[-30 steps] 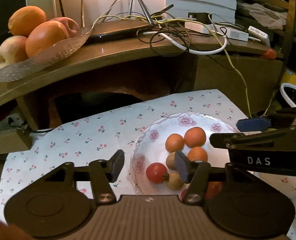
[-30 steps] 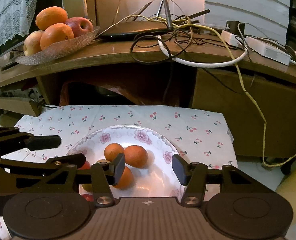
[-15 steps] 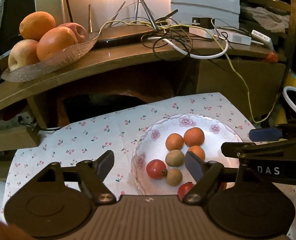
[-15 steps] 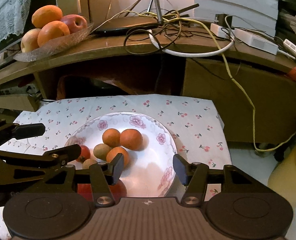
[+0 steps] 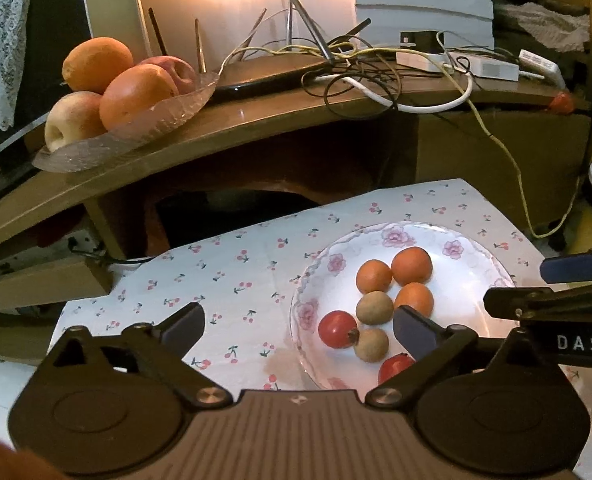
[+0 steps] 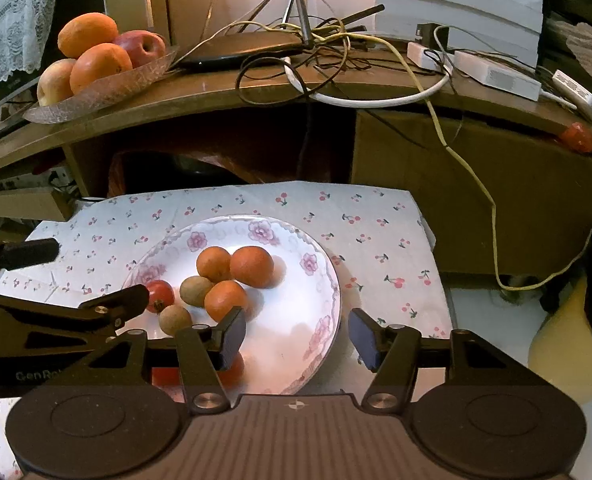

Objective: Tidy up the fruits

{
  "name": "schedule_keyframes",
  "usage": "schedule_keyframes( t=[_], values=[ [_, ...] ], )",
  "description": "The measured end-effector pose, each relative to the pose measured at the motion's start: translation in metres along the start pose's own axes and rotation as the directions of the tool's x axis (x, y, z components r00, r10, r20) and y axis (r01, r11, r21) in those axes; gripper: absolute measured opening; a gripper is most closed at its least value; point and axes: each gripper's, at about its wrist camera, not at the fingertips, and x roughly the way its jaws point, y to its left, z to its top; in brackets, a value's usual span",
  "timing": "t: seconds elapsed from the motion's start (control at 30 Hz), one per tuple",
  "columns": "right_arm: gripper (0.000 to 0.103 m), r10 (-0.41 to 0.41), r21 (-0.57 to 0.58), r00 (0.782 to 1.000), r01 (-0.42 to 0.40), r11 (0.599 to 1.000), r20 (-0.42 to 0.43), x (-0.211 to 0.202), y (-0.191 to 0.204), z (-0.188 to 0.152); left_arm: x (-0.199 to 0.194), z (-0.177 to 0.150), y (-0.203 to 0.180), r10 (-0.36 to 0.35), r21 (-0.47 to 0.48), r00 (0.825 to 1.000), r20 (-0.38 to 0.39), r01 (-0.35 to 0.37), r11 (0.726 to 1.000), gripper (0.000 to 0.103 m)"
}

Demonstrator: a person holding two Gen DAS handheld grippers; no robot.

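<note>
A white floral plate [image 5: 471,248] [image 6: 319,280] on a cherry-print cloth holds three small oranges [image 5: 411,266] [image 6: 252,266], two brown kiwis [image 5: 373,307] [image 6: 195,290] and red tomatoes [image 5: 337,329] [image 6: 160,295]. My left gripper [image 5: 299,326] is open and empty, above the plate's left edge. My right gripper [image 6: 297,338] is open and empty, above the plate's near right rim. Each gripper shows at the side of the other's view.
A wooden shelf behind carries a glass dish [image 5: 136,132] [image 6: 108,88] with large oranges and apples, a router [image 6: 240,50], tangled cables [image 5: 375,80] and power adapters [image 6: 495,74]. The cloth [image 5: 216,272] lies left of the plate. A yellow cable hangs at the right.
Both grippers have pulled back and up from the plate, so more of the fruit shows. My left gripper's jaws have opened wider.
</note>
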Motion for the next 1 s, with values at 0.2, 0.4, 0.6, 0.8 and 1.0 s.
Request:
schedule_keyframes(
  t=[0.2, 0.4, 0.6, 0.8, 1.0],
  values=[
    [0.061, 0.001, 0.017, 1.000, -0.001, 1.000, 0.001, -0.013, -0.002, -0.008, -0.010, -0.008, 0.006, -0.039, -0.076, 0.999, -0.016, 0.038, 0.996, 0.103],
    [0.061, 0.000, 0.032, 1.000, 0.000, 0.999, 0.000, -0.030, -0.001, -0.020, -0.024, -0.021, 0.005, -0.032, -0.077, 0.999, -0.034, 0.029, 0.997, 0.103],
    [0.062, -0.006, 0.031, 1.000, 0.007, 0.999, -0.021, -0.044, 0.004, -0.037, -0.040, -0.034, 0.001, -0.028, -0.068, 0.999, -0.043, 0.025, 0.997, 0.103],
    [0.063, 0.002, 0.049, 0.999, 0.000, 0.999, -0.032, -0.057, 0.007, -0.050, -0.057, -0.045, -0.003, -0.022, -0.052, 0.998, -0.056, 0.019, 0.998, 0.103],
    [0.063, 0.028, 0.080, 0.999, -0.025, 0.996, -0.036, -0.072, 0.011, -0.062, -0.075, -0.056, -0.003, -0.017, -0.052, 0.998, -0.054, 0.015, 0.999, 0.103]
  ],
)
